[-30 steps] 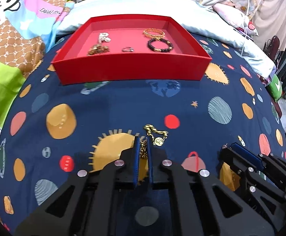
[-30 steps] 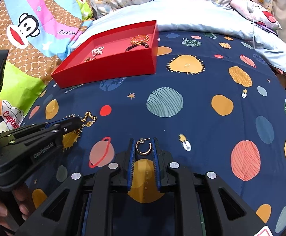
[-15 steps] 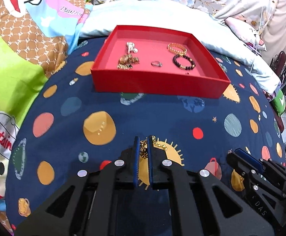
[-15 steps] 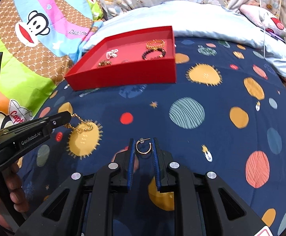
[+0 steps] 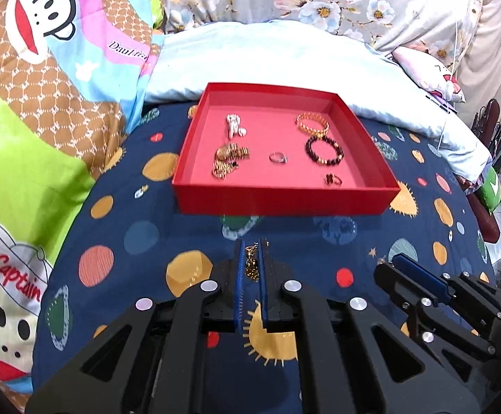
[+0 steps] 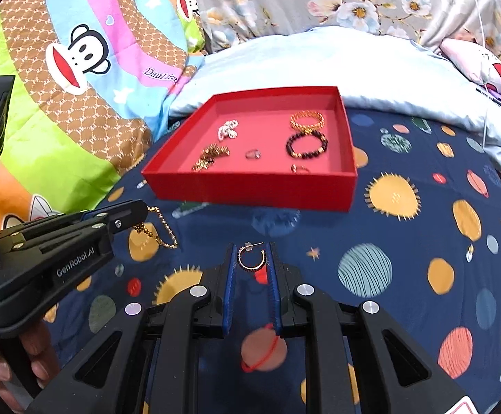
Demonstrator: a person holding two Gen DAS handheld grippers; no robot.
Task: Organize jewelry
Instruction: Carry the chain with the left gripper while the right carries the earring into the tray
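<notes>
A red tray sits on the planet-print bedspread and holds several pieces: a gold bracelet, a dark bead bracelet, a ring, a gold chain pile, a white piece and a small earring. My left gripper is shut on a gold chain, held above the bedspread in front of the tray. My right gripper is shut on a gold hoop earring, right of the left gripper.
A light blue pillow lies behind the tray. A cartoon monkey quilt rises at the left. The bedspread falls away at the right edge.
Both grippers have lifted off the bedspread and moved toward the tray, each carrying its piece. The tray now looks nearer and its inside shows more fully.
</notes>
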